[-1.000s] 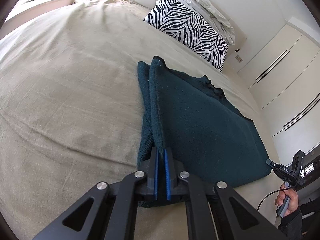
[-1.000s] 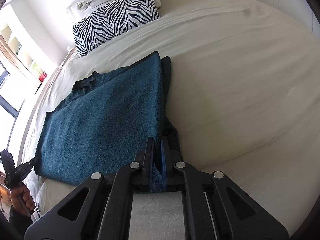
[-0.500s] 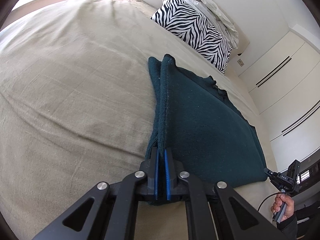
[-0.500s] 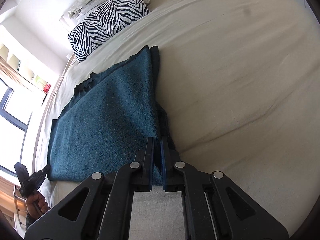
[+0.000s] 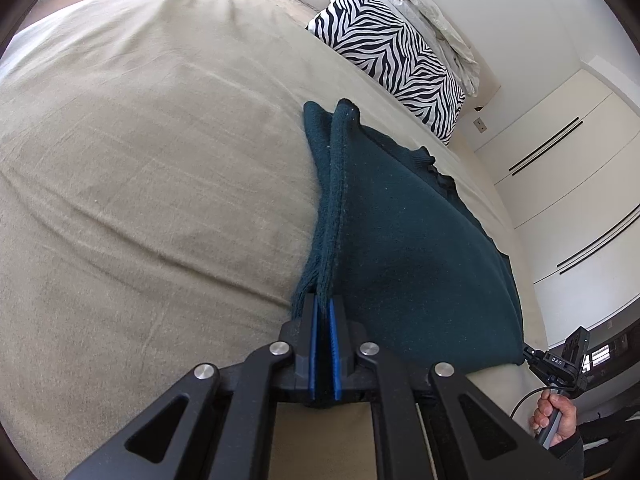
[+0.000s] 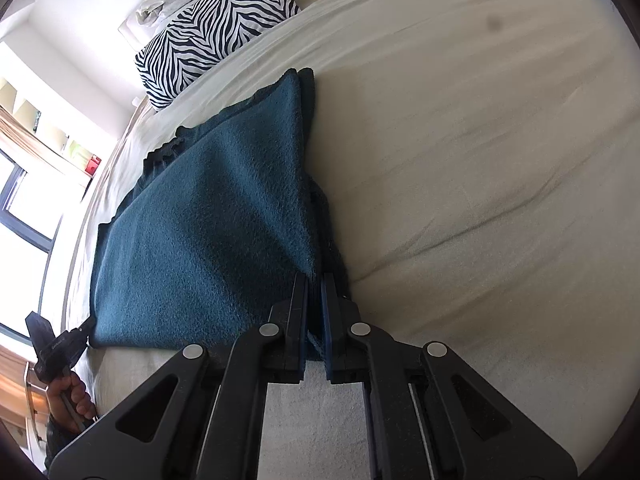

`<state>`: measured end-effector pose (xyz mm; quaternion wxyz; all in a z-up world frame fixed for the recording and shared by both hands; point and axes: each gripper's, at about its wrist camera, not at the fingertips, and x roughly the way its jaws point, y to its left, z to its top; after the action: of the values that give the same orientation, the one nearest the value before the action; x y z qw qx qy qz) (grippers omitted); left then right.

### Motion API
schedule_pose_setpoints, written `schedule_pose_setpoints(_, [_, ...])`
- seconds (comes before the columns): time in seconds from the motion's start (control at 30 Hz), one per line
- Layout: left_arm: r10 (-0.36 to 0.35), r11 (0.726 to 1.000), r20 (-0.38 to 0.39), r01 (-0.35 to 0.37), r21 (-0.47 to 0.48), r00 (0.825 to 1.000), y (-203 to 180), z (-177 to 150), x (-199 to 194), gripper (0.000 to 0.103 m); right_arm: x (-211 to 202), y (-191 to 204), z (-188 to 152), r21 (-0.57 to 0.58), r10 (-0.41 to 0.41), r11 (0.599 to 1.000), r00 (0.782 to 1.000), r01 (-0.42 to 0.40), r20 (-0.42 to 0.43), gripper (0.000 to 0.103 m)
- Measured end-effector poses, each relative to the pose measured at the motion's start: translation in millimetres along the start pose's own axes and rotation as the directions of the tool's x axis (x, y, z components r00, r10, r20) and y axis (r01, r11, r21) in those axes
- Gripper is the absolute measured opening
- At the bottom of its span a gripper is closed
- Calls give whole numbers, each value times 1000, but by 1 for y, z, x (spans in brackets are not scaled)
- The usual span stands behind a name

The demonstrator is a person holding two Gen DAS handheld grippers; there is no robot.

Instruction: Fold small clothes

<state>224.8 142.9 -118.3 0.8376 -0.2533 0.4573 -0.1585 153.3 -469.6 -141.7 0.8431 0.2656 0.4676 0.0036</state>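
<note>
A dark teal knitted garment [image 5: 404, 240] lies on the beige bed [image 5: 140, 140], stretched between my two grippers. My left gripper [image 5: 323, 300] is shut on its near left corner, where two layers of edge run up together. My right gripper [image 6: 315, 280] is shut on the garment [image 6: 208, 220] at the opposite near corner. The right gripper [image 5: 560, 364] shows in the left wrist view, at the garment's far corner. The left gripper [image 6: 64, 344] shows in the right wrist view. The garment's near edge is lifted and taut; its far part rests on the bed.
A zebra-striped pillow [image 5: 396, 56] and a crumpled white sheet [image 5: 432, 20] lie at the head of the bed. White wardrobe doors [image 5: 568, 184] stand along the right. A window [image 6: 24, 200] and shelves are at the left in the right wrist view.
Both grippers have lifted and pulled the held edge nearer and higher. The garment looks more stretched and steeper, and the pillow has shifted in both views.
</note>
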Motion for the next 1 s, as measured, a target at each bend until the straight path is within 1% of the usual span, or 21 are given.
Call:
schedule_pose_setpoints(0.07, [-6,1000,-8,6,2,1000,0,-1,-1,7,-2,-2,2,16,16,1000,1000,-17,11,6])
schedule_pose_setpoints(0.17, [-6,1000,-14,6,3,1000,0,-2,-1,8,-7,-4,5,43,28,999,999,-29,31,12])
schedule_pose_setpoints(0.23, [-5,1000,-19,5,-5,1000,1,-2,-2,8,-13,-2,8,40,-15,999,998,12,57,20])
schedule_pose_setpoints(0.27, [-5,1000,-20,4,-11,1000,1,-2,-2,8,-16,-1,10,39,-45,998,997,42,68,32])
schedule_pose_setpoints(0.3, [-2,1000,-27,1,-17,1000,1,-1,-2,9,-20,1,12,43,-59,998,995,55,80,50])
schedule_pose_setpoints(0.33, [-1,1000,-30,0,-22,1000,0,0,-3,9,-26,1,14,53,-69,997,992,64,102,57])
schedule_pose_setpoints(0.37, [3,1000,-30,-4,-19,1000,-2,0,-5,10,-33,3,16,61,-83,995,988,75,128,60])
schedule_pose_setpoints(0.4, [20,1000,-31,-20,-14,999,-5,1,-8,11,-39,7,18,53,-89,995,985,82,147,60])
schedule_pose_setpoints(0.43, [50,999,-22,-50,-3,999,-9,2,-14,15,-45,13,22,39,-86,996,983,81,164,60])
schedule_pose_setpoints(0.47, [90,996,-3,-90,16,996,-15,4,-20,19,-50,20,25,25,-68,998,981,65,180,60])
schedule_pose_setpoints(0.5, [127,991,26,-128,38,992,-23,6,-28,28,-52,28,30,8,-36,999,982,35,188,60])
schedule_pose_setpoints(0.53, [146,986,62,-150,65,987,-32,9,-34,31,-53,38,34,-12,6,1000,982,-4,189,60])
schedule_pose_setpoints(0.6, [171,972,106,-186,146,980,-55,21,-39,34,-45,62,46,-59,95,995,980,-86,173,60])
schedule_pose_setpoints(0.63, [177,964,130,-199,179,976,-67,28,-37,39,-36,74,52,-75,133,990,979,-123,155,60])
schedule_pose_setpoints(0.7, [146,954,155,-180,240,977,-90,45,-27,45,-14,103,63,-73,219,975,968,-212,119,60])
schedule_pose_setpoints(0.77, [134,934,204,-192,300,970,-112,66,-9,46,16,133,73,-78,319,946,945,-314,69,60])
schedule_pose_setpoints(0.83, [131,913,218,-203,353,967,-133,86,20,47,47,163,79,-68,359,932,933,-356,29,60])
schedule_pose_setpoints(0.9, [138,892,223,-219,395,965,-148,102,51,47,80,188,85,-34,431,901,902,-432,-19,60])
schedule_pose_setpoints(0.93, [151,888,208,-225,402,966,-150,108,68,47,94,195,88,-2,456,890,889,-457,-29,60])
schedule_pose_setpoints(0.97, [171,891,182,-231,390,968,-148,112,86,47,110,202,90,31,478,878,877,-477,-42,60])
schedule_pose_setpoints(1.0, [195,893,156,-241,380,968,-143,114,102,47,125,207,92,61,509,861,858,-506,-64,60])
